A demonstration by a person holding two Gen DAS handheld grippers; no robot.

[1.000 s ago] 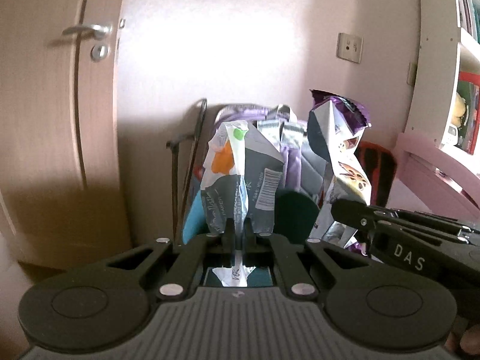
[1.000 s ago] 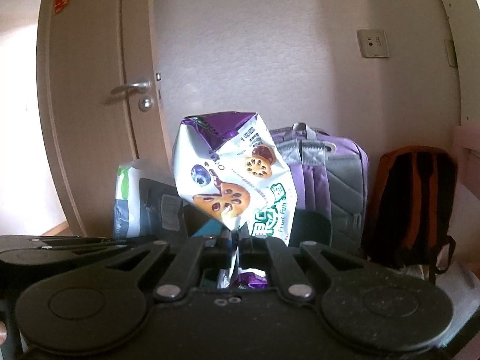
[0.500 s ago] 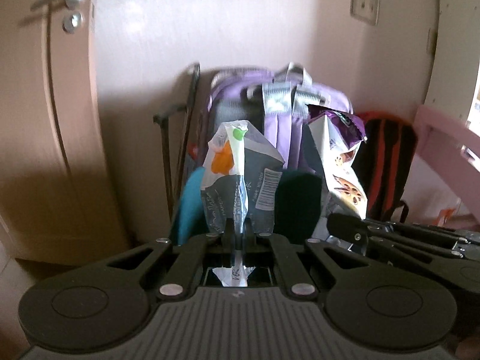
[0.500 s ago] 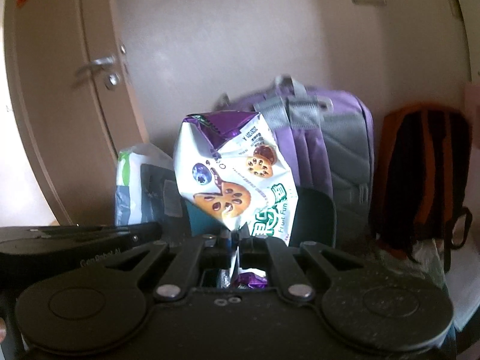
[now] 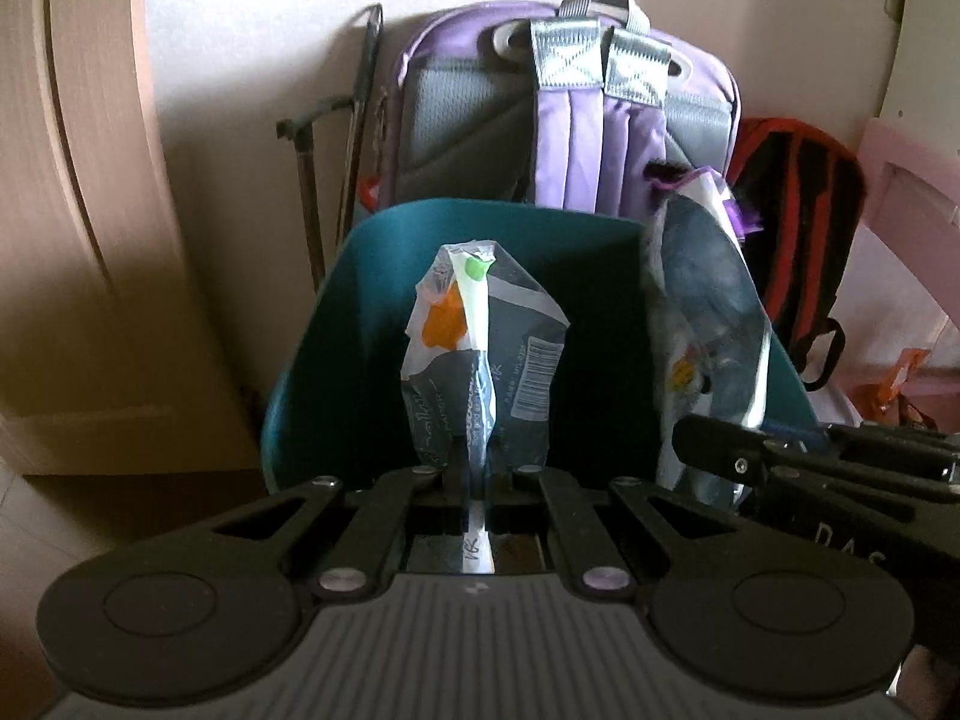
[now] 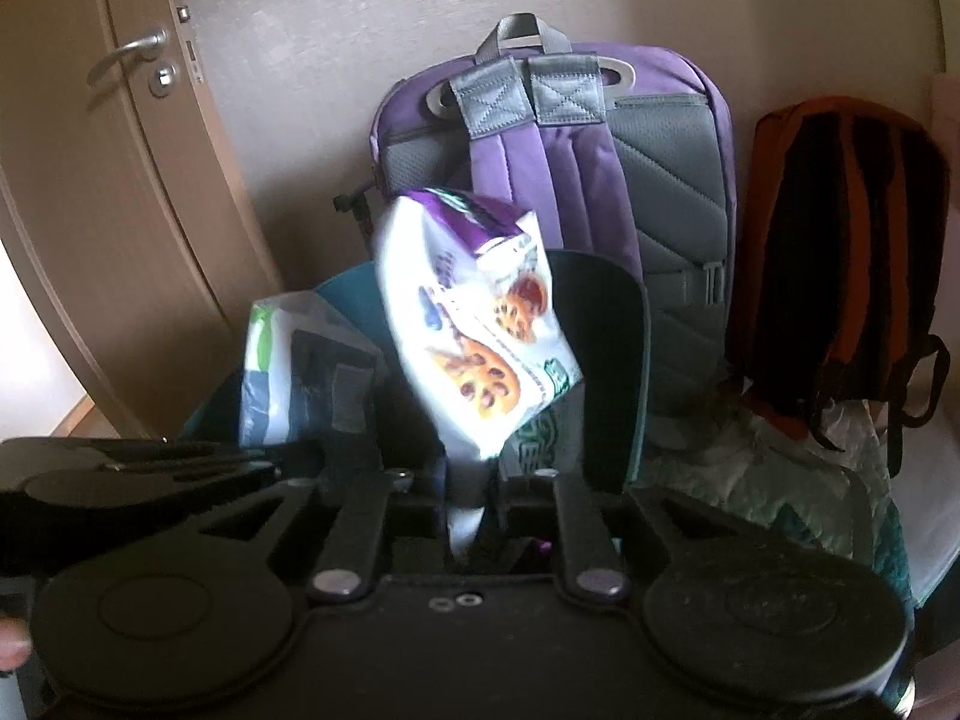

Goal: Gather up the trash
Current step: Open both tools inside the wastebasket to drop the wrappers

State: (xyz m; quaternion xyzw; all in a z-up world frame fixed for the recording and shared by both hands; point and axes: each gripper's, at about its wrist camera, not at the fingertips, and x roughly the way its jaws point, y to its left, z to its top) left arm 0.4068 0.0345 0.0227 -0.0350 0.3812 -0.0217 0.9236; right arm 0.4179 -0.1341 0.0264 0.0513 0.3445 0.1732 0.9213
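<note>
My left gripper (image 5: pixel 477 474) is shut on a grey and white wrapper (image 5: pixel 480 366) with an orange patch, held upright over the open teal bin (image 5: pixel 336 324). My right gripper (image 6: pixel 474 480) is shut on a white and purple cookie bag (image 6: pixel 474 324), which tilts left and looks blurred above the same bin (image 6: pixel 612 360). The cookie bag also shows at the right of the left wrist view (image 5: pixel 708 348), and the grey wrapper at the left of the right wrist view (image 6: pixel 294 372). The two grippers are side by side.
A purple backpack (image 5: pixel 570 114) leans on the wall right behind the bin. An orange and black backpack (image 6: pixel 840 252) stands to its right. A wooden door (image 6: pixel 102 180) is at the left. A dark folded frame (image 5: pixel 336 138) leans by the wall. Crumpled plastic (image 6: pixel 750 468) lies at the right.
Both grippers have tipped downward and moved closer to the teal bin, which now fills the middle of the views. The cookie bag has swung left in the right gripper.
</note>
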